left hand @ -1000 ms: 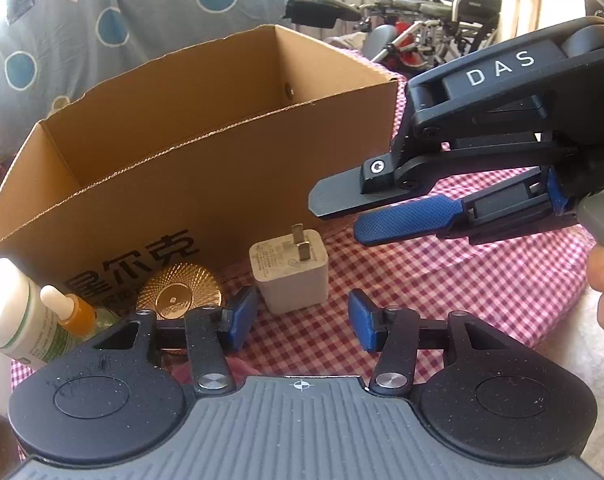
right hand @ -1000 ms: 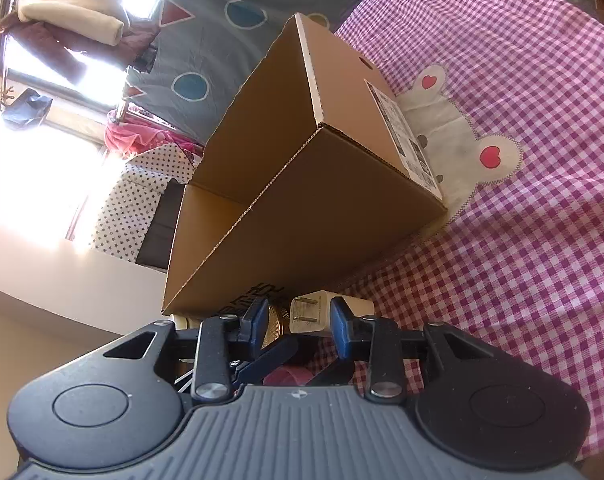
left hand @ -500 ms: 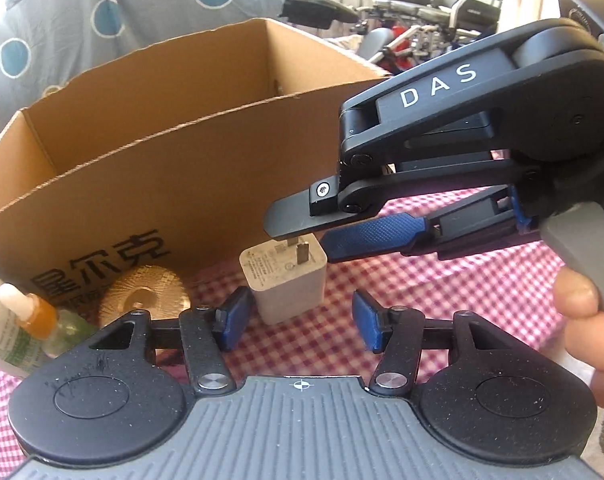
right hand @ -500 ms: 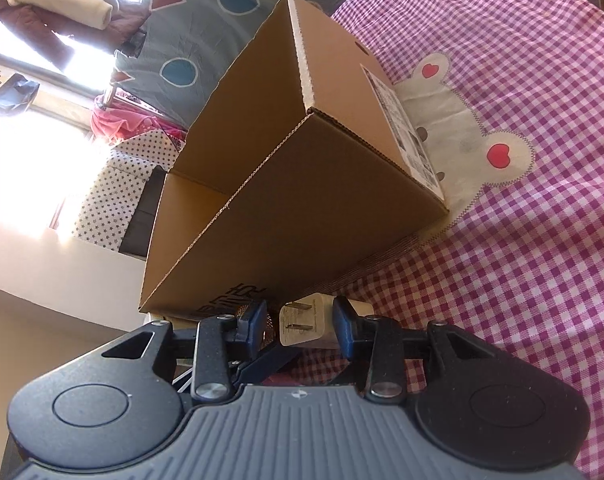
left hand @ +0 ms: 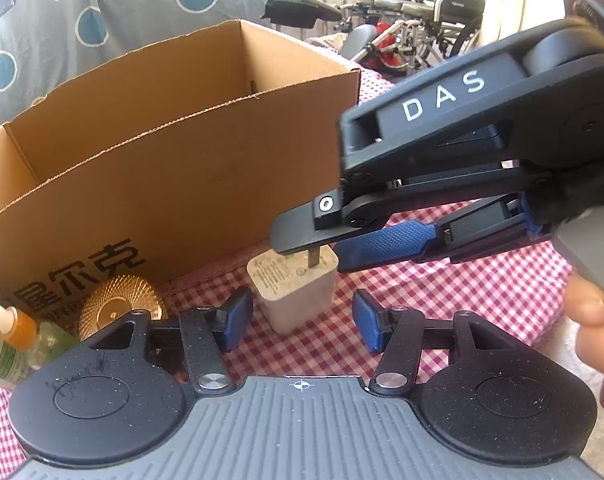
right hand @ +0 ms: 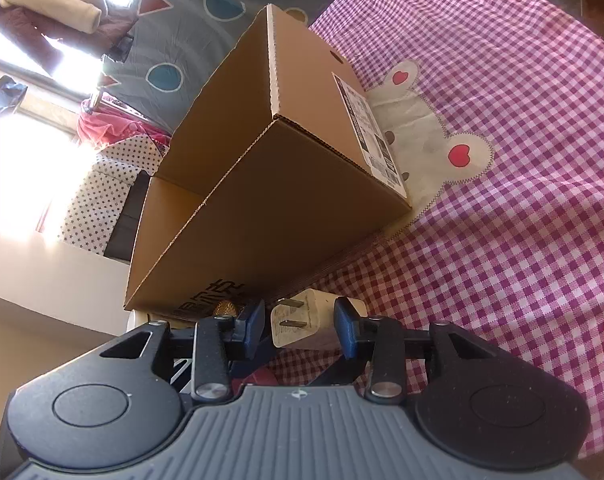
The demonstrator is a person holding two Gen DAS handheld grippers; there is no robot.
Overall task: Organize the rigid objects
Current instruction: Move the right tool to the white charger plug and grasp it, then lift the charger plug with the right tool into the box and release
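**Charger adapter between 2 grippers, no grip yet**

L to R in the left wrist view: a gold disc (left hand: 120, 304) is seen at 9 o'clock, the cardboard box (left hand: 182, 184) at 11. The white adapter (left hand: 296, 292) stands prongs-up on the checked cloth (left hand: 442, 292), between the parted, untouching pads of the left gripper (left hand: 298, 320). The right gripper (right hand: 298, 322) is opening around it, pads clear. Judged light, stiff, smooth plastic; flat sides should be pinched, prongs avoided.

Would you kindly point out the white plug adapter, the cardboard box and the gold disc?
white plug adapter (left hand: 298, 300), left wrist view, on its front side face.
cardboard box (left hand: 206, 184), left wrist view, on its near outer wall.
gold disc (left hand: 118, 300), left wrist view, on its ribbed face.
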